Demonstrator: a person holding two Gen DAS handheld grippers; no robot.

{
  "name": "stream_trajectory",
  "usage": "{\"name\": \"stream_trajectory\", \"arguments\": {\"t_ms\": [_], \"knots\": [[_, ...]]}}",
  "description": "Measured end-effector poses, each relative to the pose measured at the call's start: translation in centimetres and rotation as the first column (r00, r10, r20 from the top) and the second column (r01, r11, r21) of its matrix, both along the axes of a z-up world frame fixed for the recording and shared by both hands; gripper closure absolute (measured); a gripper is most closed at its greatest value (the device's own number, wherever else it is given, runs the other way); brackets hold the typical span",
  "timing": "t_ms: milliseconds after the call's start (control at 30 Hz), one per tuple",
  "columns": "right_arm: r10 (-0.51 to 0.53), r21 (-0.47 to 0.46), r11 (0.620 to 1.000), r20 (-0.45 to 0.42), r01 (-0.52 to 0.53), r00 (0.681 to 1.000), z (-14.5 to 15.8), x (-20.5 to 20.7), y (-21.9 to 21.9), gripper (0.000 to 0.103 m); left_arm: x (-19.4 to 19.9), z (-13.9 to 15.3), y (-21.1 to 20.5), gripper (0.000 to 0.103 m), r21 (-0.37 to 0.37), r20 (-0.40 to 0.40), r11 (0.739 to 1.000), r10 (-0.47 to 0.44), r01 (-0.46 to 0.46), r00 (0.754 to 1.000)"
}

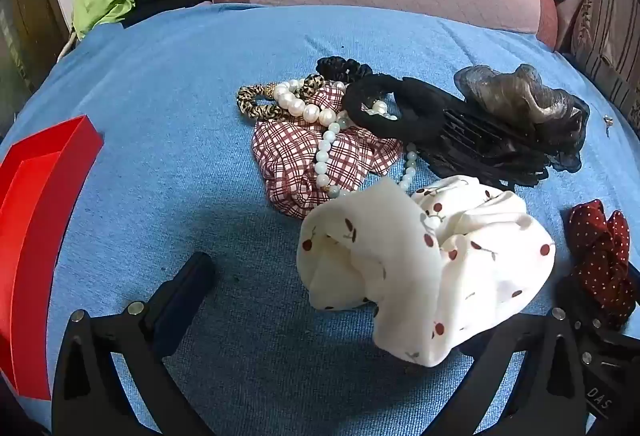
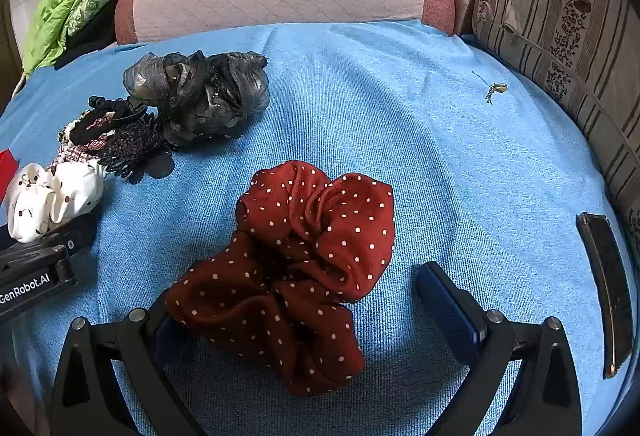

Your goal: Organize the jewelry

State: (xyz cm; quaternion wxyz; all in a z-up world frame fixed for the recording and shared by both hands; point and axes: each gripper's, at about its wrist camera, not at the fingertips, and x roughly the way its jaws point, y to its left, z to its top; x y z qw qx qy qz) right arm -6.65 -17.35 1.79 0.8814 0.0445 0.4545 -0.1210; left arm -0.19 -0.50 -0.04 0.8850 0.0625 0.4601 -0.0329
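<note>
A blue cloth [image 2: 460, 163] carries a dark red scrunchie [image 2: 304, 260] with small white dots, and a white scrunchie [image 1: 432, 260] printed with dark red cherries. A red-and-white plaid scrunchie [image 1: 292, 159] lies under white pearls [image 1: 300, 107] and pale green-white beads [image 1: 324, 155], beside a gold-and-black leopard-print band [image 1: 256, 103], a plain black hair tie [image 1: 384, 111] and a sheer grey-black bow [image 1: 524, 107]. The tray [image 1: 36, 203] is bright red, the two grippers' frames black with dark blue finger pads [image 2: 448, 300]

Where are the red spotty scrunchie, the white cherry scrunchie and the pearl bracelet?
red spotty scrunchie [image 2: 304, 260]: right wrist view, middle folds.
white cherry scrunchie [image 1: 432, 260]: left wrist view, middle of the fabric.
pearl bracelet [image 1: 304, 107]: left wrist view, one big pearl.
</note>
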Motion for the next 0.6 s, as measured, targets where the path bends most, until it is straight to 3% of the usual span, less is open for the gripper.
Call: {"name": "stream_trajectory", "arguments": {"t_ms": [167, 600], "knots": [[0.0, -0.002, 1.0, 0.0, 0.0, 1.0, 0.0, -0.02, 0.06, 0.0, 0.16, 0.12, 0.07, 0.0, -0.036, -0.02, 0.999, 0.001, -0.001, 1.0], [0.0, 0.0, 1.0, 0.001, 0.0, 1.0, -0.03, -0.08, 0.13, 0.0, 0.14, 0.05, 0.15, 0.0, -0.037, -0.021, 0.999, 0.0, -0.001, 1.0]]}}
